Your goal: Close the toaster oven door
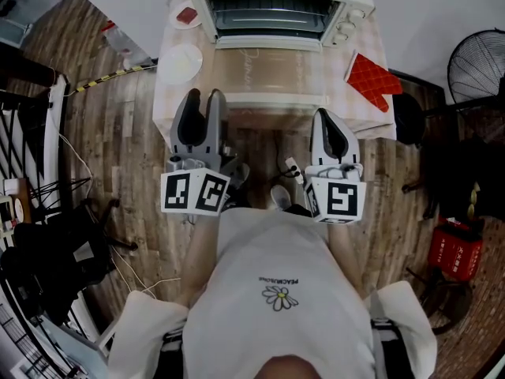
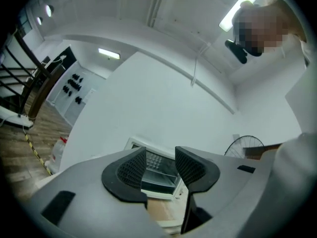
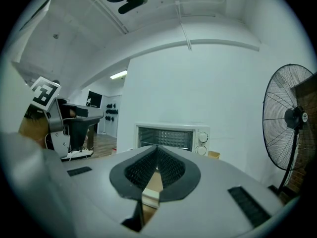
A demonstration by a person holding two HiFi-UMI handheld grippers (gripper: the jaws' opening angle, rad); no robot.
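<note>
Toaster oven (image 1: 276, 10): white, boxy metal case, sitting at the far end of the cloth-covered table (image 1: 170, 101). Two round knobs are showing on its right. Its door (image 1: 272, 73) is lying folded down towards the person, a flat glass panel in a white frame; the wire rack inside is showing.

Left gripper (image 1: 203, 99): grey moulded shell with black ribbed pads, hovering short of the table's near edge. Its jaws are standing apart, released, with nothing between them.

Right gripper (image 1: 327, 118): hovering level beside it, with its ribbed pads meeting at the tips, clenched on nothing.

Red quilted oven mitt (image 1: 372, 80) is lying right of the door. Round white plate (image 1: 181, 61) is sitting to its left.
</note>
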